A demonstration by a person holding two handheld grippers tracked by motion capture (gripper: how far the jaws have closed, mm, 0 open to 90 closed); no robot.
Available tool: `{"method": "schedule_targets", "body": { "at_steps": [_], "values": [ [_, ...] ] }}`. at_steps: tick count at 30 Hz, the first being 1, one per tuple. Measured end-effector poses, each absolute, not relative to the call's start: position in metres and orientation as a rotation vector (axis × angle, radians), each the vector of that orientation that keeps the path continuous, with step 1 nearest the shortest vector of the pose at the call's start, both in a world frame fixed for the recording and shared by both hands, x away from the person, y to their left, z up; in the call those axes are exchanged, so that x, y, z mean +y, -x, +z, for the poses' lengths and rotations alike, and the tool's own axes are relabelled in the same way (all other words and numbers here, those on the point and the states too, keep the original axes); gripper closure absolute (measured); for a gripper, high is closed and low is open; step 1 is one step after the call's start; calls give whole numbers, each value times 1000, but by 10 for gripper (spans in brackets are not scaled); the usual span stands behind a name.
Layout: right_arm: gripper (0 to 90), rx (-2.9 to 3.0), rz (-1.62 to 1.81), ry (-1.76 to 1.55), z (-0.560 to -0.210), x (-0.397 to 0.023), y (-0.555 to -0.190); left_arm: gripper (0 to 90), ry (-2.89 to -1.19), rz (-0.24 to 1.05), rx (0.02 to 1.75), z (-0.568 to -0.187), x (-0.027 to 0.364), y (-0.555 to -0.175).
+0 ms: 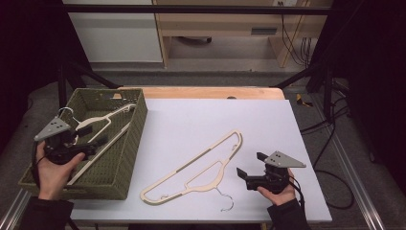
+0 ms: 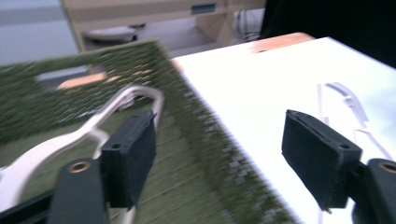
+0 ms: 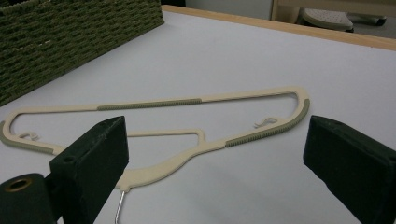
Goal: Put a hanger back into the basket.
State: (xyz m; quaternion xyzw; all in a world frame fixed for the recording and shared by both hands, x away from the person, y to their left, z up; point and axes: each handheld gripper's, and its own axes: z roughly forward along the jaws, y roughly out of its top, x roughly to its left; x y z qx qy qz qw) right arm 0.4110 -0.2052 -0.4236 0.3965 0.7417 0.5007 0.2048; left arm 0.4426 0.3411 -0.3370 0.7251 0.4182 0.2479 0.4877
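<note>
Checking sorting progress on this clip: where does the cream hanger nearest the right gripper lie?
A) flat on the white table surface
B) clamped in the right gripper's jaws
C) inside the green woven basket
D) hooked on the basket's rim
A: the cream hanger lies flat on the white table, ahead of the open, empty right gripper and apart from the basket.

The basket (image 2: 205, 140) looks blurry in the left gripper view, and the left claw (image 1: 91, 143) hides part of the hanger (image 1: 103, 122) inside.

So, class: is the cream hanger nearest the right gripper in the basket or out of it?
Out. The cream hanger lies flat on the white table, apart from the green woven basket, which holds another hanger.
</note>
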Motion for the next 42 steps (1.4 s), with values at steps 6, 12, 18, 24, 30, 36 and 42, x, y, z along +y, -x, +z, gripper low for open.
{"method": "schedule_targets", "body": {
  "at_steps": [6,12,18,24,30,36,42],
  "values": [
    [72,2074,1391,-1107,-424,-202,-410,174,-1770,572,905,-342,302,-430],
    [81,2099,1383,-1094,-423,-198,-409,106,-1795,552,830,-349,269,-419],
    [84,2130,1369,-1098,-427,-189,-408,82,-1839,487,772,-367,241,-413],
    [87,2166,1349,-1101,-431,-179,-406,81,-1876,453,744,-382,222,-406],
    [133,2197,1293,-1126,-437,-165,-404,83,-1904,409,742,-398,213,-404],
    [183,2276,1210,-1129,-449,-150,-403,79,-1919,398,750,-410,211,-405],
    [302,2362,1114,-1102,-461,-135,-401,83,-1934,387,766,-419,210,-407]
  ]
}}
